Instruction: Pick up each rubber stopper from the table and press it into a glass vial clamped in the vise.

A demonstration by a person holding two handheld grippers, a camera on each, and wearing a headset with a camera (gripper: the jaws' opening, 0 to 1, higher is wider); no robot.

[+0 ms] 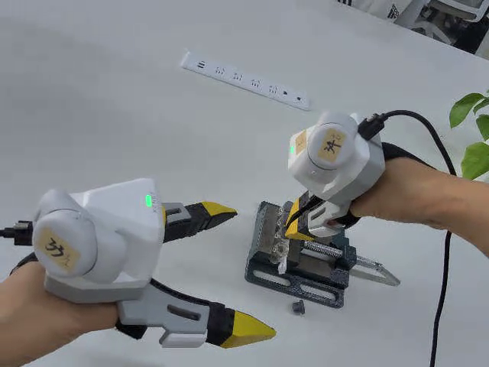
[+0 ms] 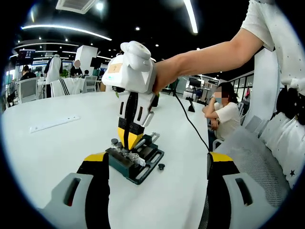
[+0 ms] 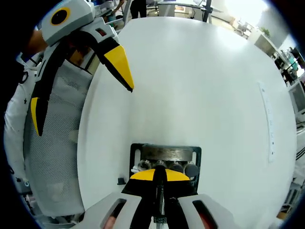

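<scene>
Pointing steeply down, the right gripper sets its two yellow wedge tips on top of the vise, a dark, blocky metal clamp with a bright threaded screw running out of one end. In the right gripper view those tips are pressed together along a thin dark seam, directly over a row of small clear glass vials clamped in the vise. Whether anything is nipped between the tips cannot be told. The vial at one end of the row carries a round dark plug in its mouth.

One loose rubber stopper, a small dark stubby cylinder, lies on the smooth matte white table just beside the vise base, on the side nearer the person.

The left gripper is held low, near the vise but apart from it. Its black fingers end in pointed yellow tips that are spread wide with nothing between them. Both grippers have rounded shells of glossy white plastic over grey frames, each with a tan handwritten label.

A long, flat white power strip lies across the far side of the table. A black cable trails from the right gripper, and glossy green leaves show at the right edge of the head view.
</scene>
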